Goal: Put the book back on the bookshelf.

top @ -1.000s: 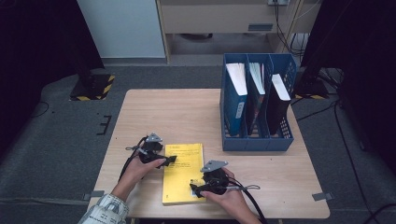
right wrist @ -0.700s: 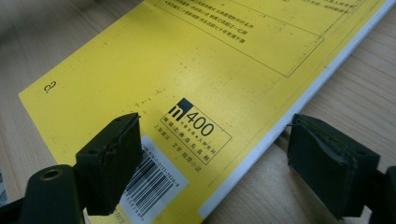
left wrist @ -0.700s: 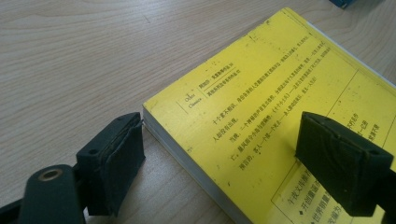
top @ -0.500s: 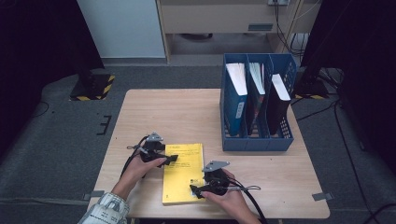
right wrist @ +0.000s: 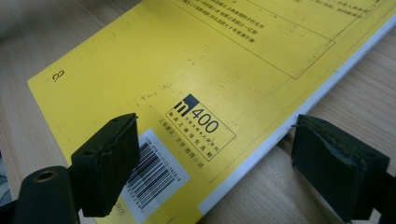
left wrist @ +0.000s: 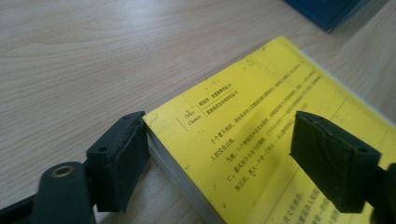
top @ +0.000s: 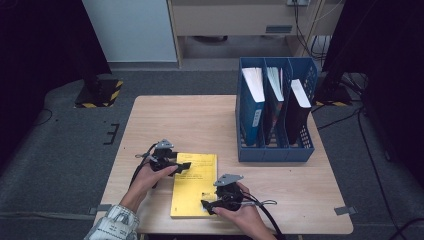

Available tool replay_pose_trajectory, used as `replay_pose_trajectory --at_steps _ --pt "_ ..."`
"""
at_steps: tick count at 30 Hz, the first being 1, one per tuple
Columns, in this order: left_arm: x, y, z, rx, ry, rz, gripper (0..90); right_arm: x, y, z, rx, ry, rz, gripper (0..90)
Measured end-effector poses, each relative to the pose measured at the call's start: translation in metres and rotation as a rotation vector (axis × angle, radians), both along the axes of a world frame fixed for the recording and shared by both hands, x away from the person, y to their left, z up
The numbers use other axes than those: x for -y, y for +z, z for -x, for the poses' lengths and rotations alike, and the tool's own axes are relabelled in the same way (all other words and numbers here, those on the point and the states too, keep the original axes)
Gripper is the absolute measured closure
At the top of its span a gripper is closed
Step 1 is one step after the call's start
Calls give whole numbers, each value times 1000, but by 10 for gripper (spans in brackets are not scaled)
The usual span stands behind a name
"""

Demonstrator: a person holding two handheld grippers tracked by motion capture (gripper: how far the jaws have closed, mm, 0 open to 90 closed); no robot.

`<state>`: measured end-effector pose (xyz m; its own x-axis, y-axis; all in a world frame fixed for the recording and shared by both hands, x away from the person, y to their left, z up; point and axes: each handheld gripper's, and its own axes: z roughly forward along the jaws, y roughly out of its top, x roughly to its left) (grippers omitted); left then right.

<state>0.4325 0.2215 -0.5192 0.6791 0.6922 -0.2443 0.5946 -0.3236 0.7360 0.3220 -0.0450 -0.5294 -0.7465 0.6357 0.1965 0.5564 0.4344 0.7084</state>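
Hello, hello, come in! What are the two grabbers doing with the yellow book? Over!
Left gripper open at the yellow book's far corner. Right gripper open over its near edge. Book flat on the table, not gripped. Blue file rack stands apart; nothing in the way.

Tabletop (top: 200, 120): light wood grain, sitting on grey carpet floor (top: 65, 150).

Directly on it:
- yellow book (top: 196, 184), lying flat, cover up, between my two tools. Its far left corner is between the jaws of my left tool (left wrist: 219, 154), one jaw beside the page edge on the wood, the other over the cover. Its near right edge is between the jaws of my right tool (right wrist: 219, 163).
- blue file rack (top: 274, 145), ahead and right of both tools, apart from the book. Three compartments, a book standing upright in each.
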Motion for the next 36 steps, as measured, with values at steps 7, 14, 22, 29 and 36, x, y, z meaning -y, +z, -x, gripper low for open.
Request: replay_pose_trajectory --at_steps 7,14,22,29,36 --pt "2 10 5 16 -5 13 204 0 -1 0 3 -2 -3 146" --pt "5 16 11 19 -15 17 213 -1 -2 2 9 -11 -9 135" --pt "7 16 23 17 -23 21 218 -2 -2 2 12 -15 -11 130" --pt "6 13 34 11 -28 8 220 -3 -3 2 11 -13 -12 124" --pt "8 7 38 10 -16 -1 245 -4 -3 2 12 -16 -13 114"
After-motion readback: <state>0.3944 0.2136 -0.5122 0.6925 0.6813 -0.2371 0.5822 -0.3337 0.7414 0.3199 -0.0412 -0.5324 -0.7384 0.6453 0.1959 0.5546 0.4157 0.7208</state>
